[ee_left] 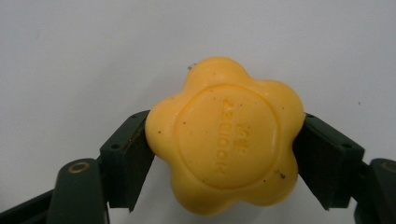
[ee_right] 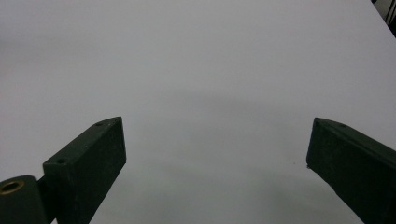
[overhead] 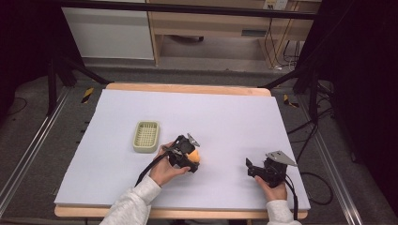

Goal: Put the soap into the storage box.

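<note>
The green basket (overhead: pixel 146 136), nothing visible inside, sits just left of your left gripper (overhead: pixel 191 158), whose fingers (ee_left: pixel 128 158) clamp the yellow flower-shaped soap (ee_left: pixel 226 135). Your right gripper (ee_right: pixel 215 163) fingers stand released over bare worktop (overhead: pixel 225 117).

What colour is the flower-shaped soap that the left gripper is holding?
Yellow: the flower-shaped bar of soap is plain yellow with raised lettering, clearest in the left gripper view.

The yellow flower-shaped soap bar (ee_left: pixel 224 140), clamped between the left hand-held gripper's (ee_left: pixel 224 149) jaws, carries embossed lettering on its round centre, too faint to read surely.
</note>
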The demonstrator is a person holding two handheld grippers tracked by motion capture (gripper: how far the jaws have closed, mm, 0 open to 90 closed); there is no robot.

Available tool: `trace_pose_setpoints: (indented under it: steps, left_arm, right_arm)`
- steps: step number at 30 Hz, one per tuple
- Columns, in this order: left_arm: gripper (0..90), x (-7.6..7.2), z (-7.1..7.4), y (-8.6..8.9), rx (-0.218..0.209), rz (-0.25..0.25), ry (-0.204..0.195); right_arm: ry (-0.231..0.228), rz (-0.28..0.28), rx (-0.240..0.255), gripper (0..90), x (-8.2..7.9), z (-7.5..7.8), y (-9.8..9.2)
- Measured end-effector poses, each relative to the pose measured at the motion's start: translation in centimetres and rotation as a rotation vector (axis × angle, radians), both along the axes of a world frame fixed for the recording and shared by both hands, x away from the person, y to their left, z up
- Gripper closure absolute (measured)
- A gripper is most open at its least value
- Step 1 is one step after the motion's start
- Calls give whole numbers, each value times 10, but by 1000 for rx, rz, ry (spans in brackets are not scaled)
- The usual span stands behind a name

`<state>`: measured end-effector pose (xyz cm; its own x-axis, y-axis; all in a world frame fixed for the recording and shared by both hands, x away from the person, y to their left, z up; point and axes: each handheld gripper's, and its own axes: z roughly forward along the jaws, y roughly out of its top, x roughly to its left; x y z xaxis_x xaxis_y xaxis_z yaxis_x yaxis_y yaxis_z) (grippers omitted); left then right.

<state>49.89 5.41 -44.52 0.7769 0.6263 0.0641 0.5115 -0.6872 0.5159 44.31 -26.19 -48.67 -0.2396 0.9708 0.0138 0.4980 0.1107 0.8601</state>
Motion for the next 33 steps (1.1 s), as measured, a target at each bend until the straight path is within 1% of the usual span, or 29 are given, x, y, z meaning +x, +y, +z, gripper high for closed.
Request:
trace_pose_setpoints:
  steps: [1, 2, 4, 5, 10, 13, 16, 17, 20, 21, 22, 30, 33]
  left_arm:
    - [253, 0, 1, 2, 3, 1, -1]
    - [253, -1, 2, 4, -3, 6, -3]
    - [253, -2, 6, 9, 6, 3, -5]
    - [253, -2, 7, 11, -2, 9, -8]
    - [253, -6, 12, 26, -15, 22, -19]
    - [253, -8, 13, 35, -33, 35, -23]
    - [253, -8, 16, 43, -26, 39, -27]
    - [253, -9, 16, 45, -37, 46, -28]
    - [253, -8, 17, 48, -37, 50, -28]
    - [253, -7, 17, 52, -38, 55, -25]
    - [253, -7, 18, 54, -46, 64, -25]
    - [253, -5, 27, 68, -72, 87, -36]
    - [253, -3, 30, 73, -86, 106, -45]
  right_arm:
    - [1, -1, 0, 52, 0, 0, 0]
    - [1, 0, 0, 52, 0, 0, 0]
    - [1, -1, 1, 52, 0, 0, 0]
    - [0, 0, 0, 52, 0, 0, 0]
    - [2, 1, 1, 52, 0, 0, 0]
    - [5, 2, 7, 52, 1, 0, 0]
    - [5, 0, 5, 52, 0, 0, 0]
    - [5, 0, 4, 52, 1, 0, 0]
    - [4, 3, 2, 52, 0, 0, 0]
    - [2, 3, -1, 52, 0, 0, 0]
    - [0, 2, -2, 52, 0, 0, 0]
    - [0, 4, -3, 52, 0, 0, 0]
    - [2, 3, 0, 52, 0, 0, 0]
